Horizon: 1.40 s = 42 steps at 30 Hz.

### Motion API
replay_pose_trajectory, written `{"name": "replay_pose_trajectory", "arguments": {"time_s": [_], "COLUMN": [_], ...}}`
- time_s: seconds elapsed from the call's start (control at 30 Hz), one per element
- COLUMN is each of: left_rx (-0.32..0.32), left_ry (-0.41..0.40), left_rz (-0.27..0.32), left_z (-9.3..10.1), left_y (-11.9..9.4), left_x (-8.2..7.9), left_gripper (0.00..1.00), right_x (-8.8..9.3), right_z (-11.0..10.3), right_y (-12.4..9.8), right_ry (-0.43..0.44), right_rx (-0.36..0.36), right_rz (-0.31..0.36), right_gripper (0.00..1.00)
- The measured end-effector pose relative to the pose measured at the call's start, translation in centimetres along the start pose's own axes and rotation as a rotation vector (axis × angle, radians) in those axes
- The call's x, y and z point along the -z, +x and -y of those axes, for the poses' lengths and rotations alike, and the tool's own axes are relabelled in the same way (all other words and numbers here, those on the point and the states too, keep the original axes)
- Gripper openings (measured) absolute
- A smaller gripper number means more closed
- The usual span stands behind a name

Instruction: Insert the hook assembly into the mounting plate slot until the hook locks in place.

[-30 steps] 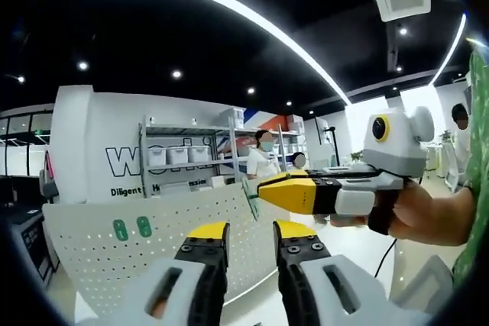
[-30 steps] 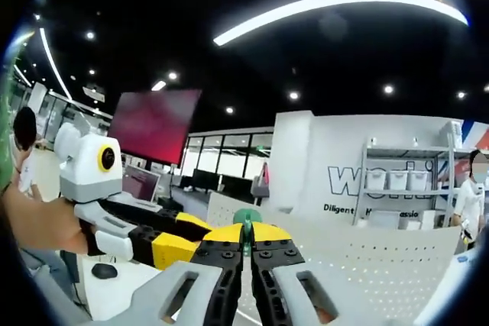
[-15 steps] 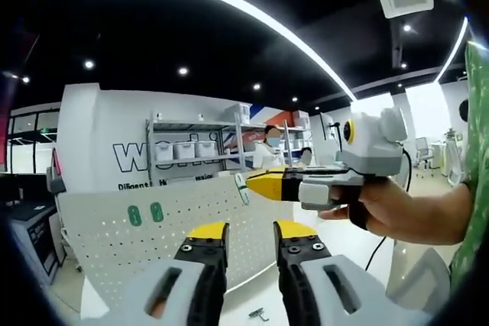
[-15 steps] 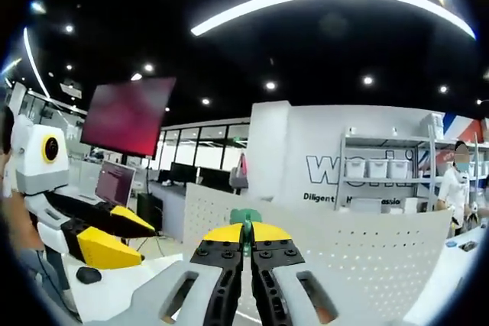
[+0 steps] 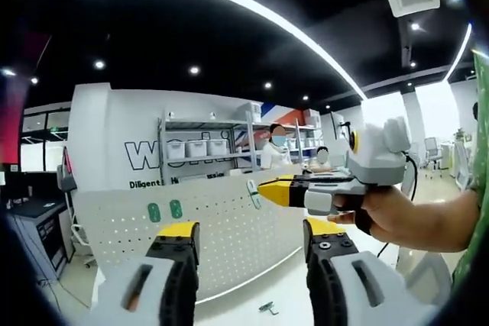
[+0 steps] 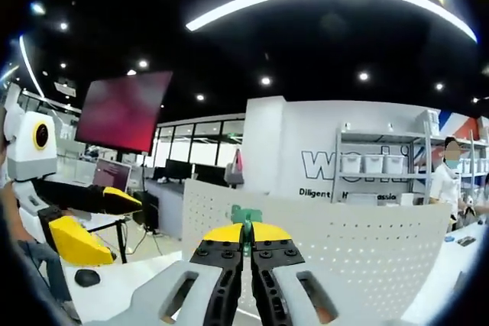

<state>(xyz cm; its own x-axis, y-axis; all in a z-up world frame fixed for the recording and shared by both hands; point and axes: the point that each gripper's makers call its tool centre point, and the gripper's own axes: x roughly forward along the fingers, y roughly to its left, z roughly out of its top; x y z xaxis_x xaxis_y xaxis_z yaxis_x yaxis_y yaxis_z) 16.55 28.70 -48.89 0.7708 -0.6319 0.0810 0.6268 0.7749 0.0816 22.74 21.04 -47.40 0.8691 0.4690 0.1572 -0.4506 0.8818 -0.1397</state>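
Left gripper [image 5: 246, 240] jaws now wider apart

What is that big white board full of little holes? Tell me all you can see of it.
The white perforated board stands upright on a white table, its face dotted with even rows of small holes. It looks like thin painted sheet; its top edge seems curved, perhaps from the lens. Two small green hooks sit on its face, a third at its top edge. The right tool, shut on a green hook, points toward it.
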Motion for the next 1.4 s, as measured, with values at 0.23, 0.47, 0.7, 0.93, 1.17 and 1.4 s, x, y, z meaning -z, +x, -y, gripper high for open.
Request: {"name": "replay_pose_trajectory", "arguments": {"time_s": [0.23,0.47,0.7,0.93,1.17,1.4], "left_rx": [-0.02,-0.007,-0.025,-0.041,-0.039,-0.054], "left_ry": [-0.024,-0.036,-0.019,-0.012,-0.021,-0.028], "left_rz": [0.019,0.014,0.017,0.017,0.004,-0.005], "left_z": [-0.6,-1.0,-2.2,-3.6,-4.5,-5.9], "left_y": [-0.3,-0.8,-1.5,-2.0,-2.2,-2.7], "left_x": [-0.4,-0.5,-0.8,-0.7,0.2,0.7], "left_gripper": [0.94,1.0,1.0,1.0,1.0,1.0], "right_x": [0.4,0.7,0.6,0.9,1.0,1.5], "right_z": [0.1,-0.3,-0.5,0.5,1.3,2.0], "right_y": [0.1,0.8,2.2,4.1,6.4,8.8], "right_ry": [-0.002,-0.012,-0.022,-0.041,-0.064,-0.061], "right_rx": [0.031,0.055,0.081,0.142,0.193,0.237], "right_rz": [-0.005,-0.008,-0.003,-0.002,0.003,0.017], "right_gripper": [0.01,0.01,0.01,0.01,0.01,0.01]}}
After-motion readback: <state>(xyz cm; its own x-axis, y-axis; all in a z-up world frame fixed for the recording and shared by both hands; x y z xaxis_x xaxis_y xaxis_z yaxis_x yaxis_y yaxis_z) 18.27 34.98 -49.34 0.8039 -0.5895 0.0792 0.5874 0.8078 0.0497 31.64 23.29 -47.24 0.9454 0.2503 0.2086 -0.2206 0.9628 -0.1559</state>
